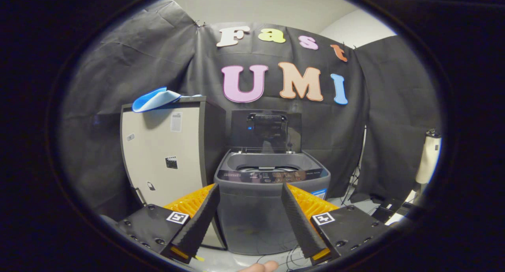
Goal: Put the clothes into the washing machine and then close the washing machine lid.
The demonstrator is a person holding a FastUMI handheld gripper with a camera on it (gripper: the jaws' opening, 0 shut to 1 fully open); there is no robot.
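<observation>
A dark grey top-loading washing machine (272, 201) stands on the floor straight ahead, beyond my fingers. Its lid (266, 130) is raised upright at the back, so the drum opening (268, 167) is uncovered. A blue cloth (156, 99) lies crumpled on top of the tall beige cabinet (165, 157) to the left of the machine. My gripper (250, 187) is open, its two fingers spread wide in front of the machine's front panel, with nothing between them.
The cabinet stands close against the machine's left side. Cables (355, 185) trail on the floor at the right, near a white upright object (428, 157). A fingertip (260, 267) of the person's hand shows below the fingers.
</observation>
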